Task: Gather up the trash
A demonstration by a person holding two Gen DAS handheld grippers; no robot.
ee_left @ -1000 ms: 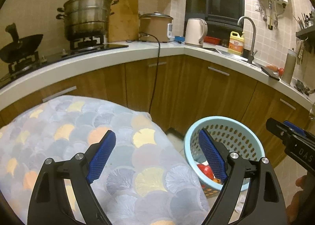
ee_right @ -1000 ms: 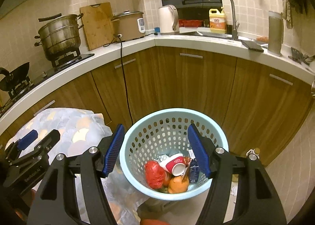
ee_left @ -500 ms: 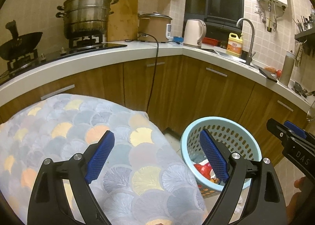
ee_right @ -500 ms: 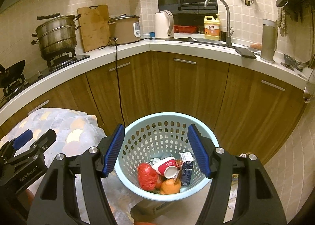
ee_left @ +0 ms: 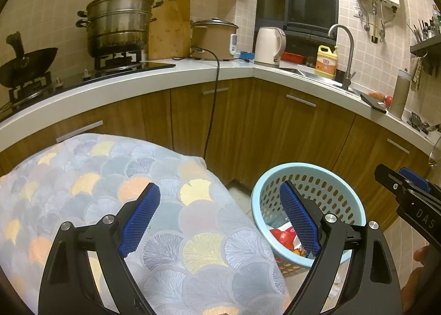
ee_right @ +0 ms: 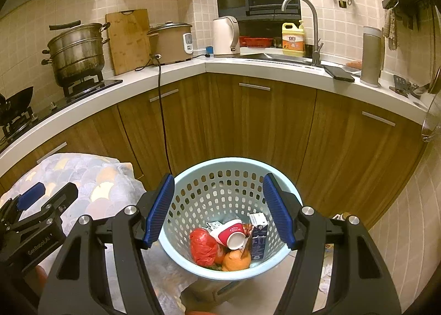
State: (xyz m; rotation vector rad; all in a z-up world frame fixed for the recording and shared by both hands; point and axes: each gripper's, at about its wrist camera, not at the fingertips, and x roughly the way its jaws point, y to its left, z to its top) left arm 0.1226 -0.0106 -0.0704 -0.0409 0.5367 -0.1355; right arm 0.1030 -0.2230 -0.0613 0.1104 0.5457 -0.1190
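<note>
Here both hand-held grippers, left (ee_left: 220, 217) and right (ee_right: 218, 206), gape empty above basket (ee_right: 193, 177).

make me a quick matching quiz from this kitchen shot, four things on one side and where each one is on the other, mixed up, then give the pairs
Things
1. steamer pot
2. yellow detergent bottle
3. paper cup
4. black phone

Places
A. inside the light blue basket, among the trash
B. on the gas burner
C. flat on the counter, right of the tap
D. at the back of the sink, left of the tap

Pairs: 1-B, 2-D, 3-A, 4-C
</note>
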